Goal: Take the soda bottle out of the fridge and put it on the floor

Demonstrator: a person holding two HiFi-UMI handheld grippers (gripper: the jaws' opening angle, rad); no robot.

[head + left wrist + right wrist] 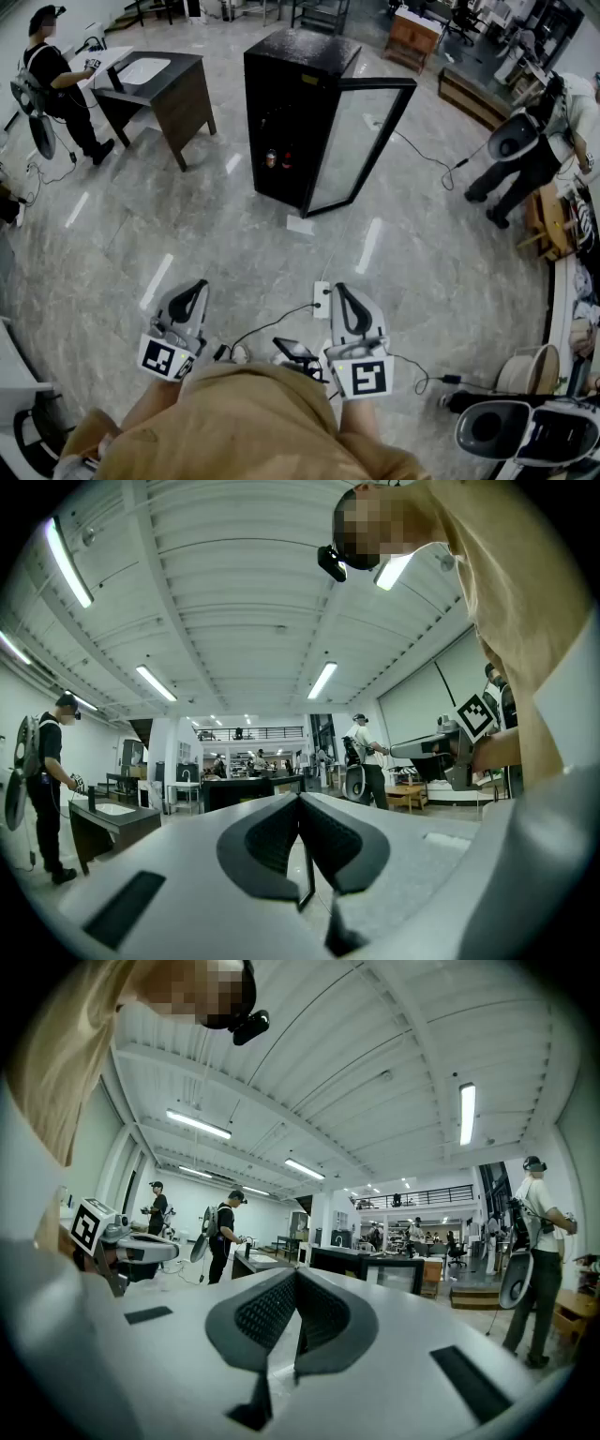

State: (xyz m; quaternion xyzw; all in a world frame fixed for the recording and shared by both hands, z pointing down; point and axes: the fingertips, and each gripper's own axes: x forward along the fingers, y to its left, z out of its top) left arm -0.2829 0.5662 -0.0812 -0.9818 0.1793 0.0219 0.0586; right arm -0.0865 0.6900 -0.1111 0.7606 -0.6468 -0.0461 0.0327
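Observation:
A black fridge [298, 84] stands on the floor ahead, its glass door [361, 141] swung open to the right. Low inside it I see two small drink containers, one pale brown [271, 159] and one red [288, 159]; which is the soda bottle is too small to tell. My left gripper [187, 302] and right gripper [349, 305] are held level near my body, far short of the fridge. Both are shut with nothing between the pads. The left gripper [300, 803] and right gripper [295, 1279] show closed jaws in their own views; the fridge [333, 1260] is distant in the right gripper view.
A dark desk with a white sink top [155, 80] stands left of the fridge, with a person [56, 80] beside it. Another person [534, 141] stands at the right. A power strip [322, 298] and cables [281, 323] lie just ahead of my grippers. A paper scrap [300, 225] lies by the fridge.

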